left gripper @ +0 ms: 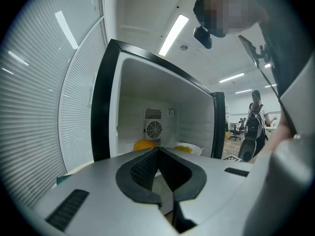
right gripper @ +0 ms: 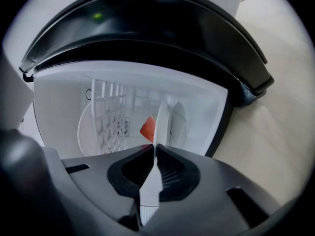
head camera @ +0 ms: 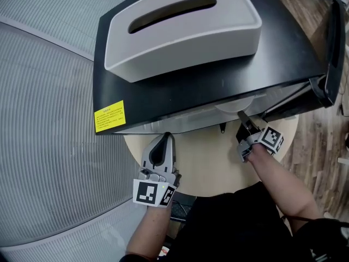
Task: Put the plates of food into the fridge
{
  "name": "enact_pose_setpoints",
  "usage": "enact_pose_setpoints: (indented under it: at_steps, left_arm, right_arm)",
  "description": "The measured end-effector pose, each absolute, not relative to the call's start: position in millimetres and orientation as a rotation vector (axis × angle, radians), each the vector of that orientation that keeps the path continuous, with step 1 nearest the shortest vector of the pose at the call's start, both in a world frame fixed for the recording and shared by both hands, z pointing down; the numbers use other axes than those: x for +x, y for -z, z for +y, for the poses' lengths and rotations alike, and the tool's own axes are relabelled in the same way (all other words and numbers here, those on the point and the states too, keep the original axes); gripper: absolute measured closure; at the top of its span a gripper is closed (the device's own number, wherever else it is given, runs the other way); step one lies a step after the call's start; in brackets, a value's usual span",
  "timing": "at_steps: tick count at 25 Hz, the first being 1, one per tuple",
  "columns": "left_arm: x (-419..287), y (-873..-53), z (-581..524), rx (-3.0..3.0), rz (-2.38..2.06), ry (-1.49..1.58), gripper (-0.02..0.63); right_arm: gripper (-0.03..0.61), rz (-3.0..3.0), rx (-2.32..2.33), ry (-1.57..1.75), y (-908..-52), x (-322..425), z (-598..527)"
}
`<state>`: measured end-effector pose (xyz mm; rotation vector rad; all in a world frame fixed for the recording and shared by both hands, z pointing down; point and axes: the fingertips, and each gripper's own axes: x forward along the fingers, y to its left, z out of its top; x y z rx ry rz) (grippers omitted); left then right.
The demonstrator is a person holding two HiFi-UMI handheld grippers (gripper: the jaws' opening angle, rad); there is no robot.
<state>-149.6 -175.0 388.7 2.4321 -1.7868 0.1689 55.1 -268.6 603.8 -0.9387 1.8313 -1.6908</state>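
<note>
A small black fridge (head camera: 283, 42) stands open on the round table (head camera: 207, 162). My right gripper (head camera: 244, 120) is shut on the rim of a white plate (head camera: 240, 105) at the fridge mouth. In the right gripper view the plate (right gripper: 161, 122) shows edge-on inside the white cavity, with a red piece of food (right gripper: 147, 128) on it and the right gripper (right gripper: 154, 149) clamped on its rim. My left gripper (head camera: 167, 136) rests low over the table in front of the fridge, shut and empty. Past the left gripper (left gripper: 158, 150), orange food (left gripper: 144, 145) and a plate of yellow food (left gripper: 187, 149) sit inside.
A white slotted box (head camera: 180, 29) lies on the fridge top. The fridge door (head camera: 332, 48) hangs open at the right. A wire shelf (right gripper: 113, 117) and a rear fan (left gripper: 153, 129) show inside. A person with a backpack (left gripper: 256, 127) stands far off.
</note>
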Motion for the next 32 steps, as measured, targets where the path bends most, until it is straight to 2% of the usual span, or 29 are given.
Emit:
enact_pose_setpoints:
  at_steps: [17, 18, 20, 23, 26, 32]
  left_arm:
    - [-185, -394, -156, 2.324, -1.872, -0.130, 0.609]
    - [-186, -393, -155, 2.323, -1.875, -0.126, 0.609]
    - [-186, -391, -156, 2.326, -1.876, -0.114, 0.609]
    - [-183, -390, -158, 2.339, -1.856, -0.103, 0.609]
    - [-181, -387, -158, 2.356, -1.844, -0.098, 0.609]
    - [-179, -380, -159, 2.385, -1.830, -0.090, 0.609]
  right_arm:
    - [0.557, 1.790, -1.090, 1.755, -621, 46, -283]
    - [0.543, 1.802, -1.109, 1.771, -623, 45, -282]
    - [0.468, 1.828, -1.138, 1.809, -625, 43, -280]
    - [0.417, 1.844, -1.150, 1.888, -630, 39, -273]
    - [0.387, 1.869, -1.189, 1.930, -635, 43, -267]
    - [0.370, 1.965, -1.240, 1.939, -633, 46, -257]
